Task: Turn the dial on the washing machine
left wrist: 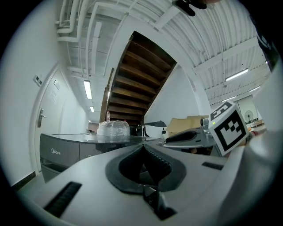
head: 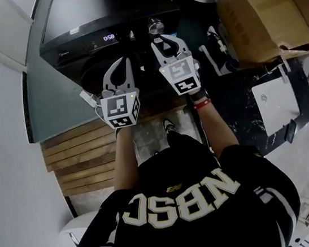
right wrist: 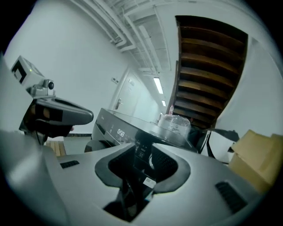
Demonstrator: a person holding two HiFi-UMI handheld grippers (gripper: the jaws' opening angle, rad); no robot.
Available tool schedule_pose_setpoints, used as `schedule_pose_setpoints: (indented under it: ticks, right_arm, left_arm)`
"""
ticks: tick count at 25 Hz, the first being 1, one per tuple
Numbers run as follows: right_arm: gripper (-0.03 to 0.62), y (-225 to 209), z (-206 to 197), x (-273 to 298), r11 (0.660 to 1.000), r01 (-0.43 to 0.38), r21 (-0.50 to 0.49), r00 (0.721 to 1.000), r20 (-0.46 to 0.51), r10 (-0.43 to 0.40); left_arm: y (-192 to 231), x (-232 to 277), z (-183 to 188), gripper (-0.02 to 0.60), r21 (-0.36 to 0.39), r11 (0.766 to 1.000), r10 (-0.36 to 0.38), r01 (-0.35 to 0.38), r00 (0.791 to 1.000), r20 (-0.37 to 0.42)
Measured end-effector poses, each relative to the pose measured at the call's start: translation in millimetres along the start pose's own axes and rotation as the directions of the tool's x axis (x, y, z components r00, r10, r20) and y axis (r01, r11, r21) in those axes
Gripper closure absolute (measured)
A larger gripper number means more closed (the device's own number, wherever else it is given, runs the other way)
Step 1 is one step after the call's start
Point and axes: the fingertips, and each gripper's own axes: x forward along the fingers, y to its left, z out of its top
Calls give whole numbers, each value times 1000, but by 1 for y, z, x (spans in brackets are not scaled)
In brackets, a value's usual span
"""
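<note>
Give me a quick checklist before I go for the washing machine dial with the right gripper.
1. Right gripper jaws apart: ok, open and holding nothing.
2. Dial in reach ahead: ok, it sits just beyond the right gripper's tips in the head view.
3. Jaws centred on the dial: cannot tell, the right gripper view shows only its edge between them.
4. Left gripper out of the way: ok, shut, empty, off to the left.
5. Machine powered: ok, display is lit.

A utility corner in a warehouse-like building: black front-loading washing machine (head: pixel 101 10), big brown cardboard boxes (head: pixel 256 14) beside it, dark wooden staircase (left wrist: pixel 137 84) overhead, white ribbed metal ceiling (left wrist: pixel 212 39).
</note>
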Motion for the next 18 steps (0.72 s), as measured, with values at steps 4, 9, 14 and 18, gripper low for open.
schedule_pose_setpoints:
  ticks: [4,9,14,18]
  right_arm:
    - [442,-4,-8,26,977,-23,-214,999,-50,12]
    - [393,-6,-29,55,895,-54,-442,993,-121,0]
    - [361,-8,-46,77,770,-82,-632,985,-171,-35]
    - [342,-9,-56,90,661,-106,-743,978,-197,-64]
  left_arm:
    - [9,13,-8,568,-8,1000,16,-16,1000,-7]
    - [16,23,-16,568,-10,1000,28,-29,999,-22]
    - [21,28,-19,568,-7,999,32,-33,999,-28]
    - [24,32,-21,568,-6,999,36,-36,999,-32]
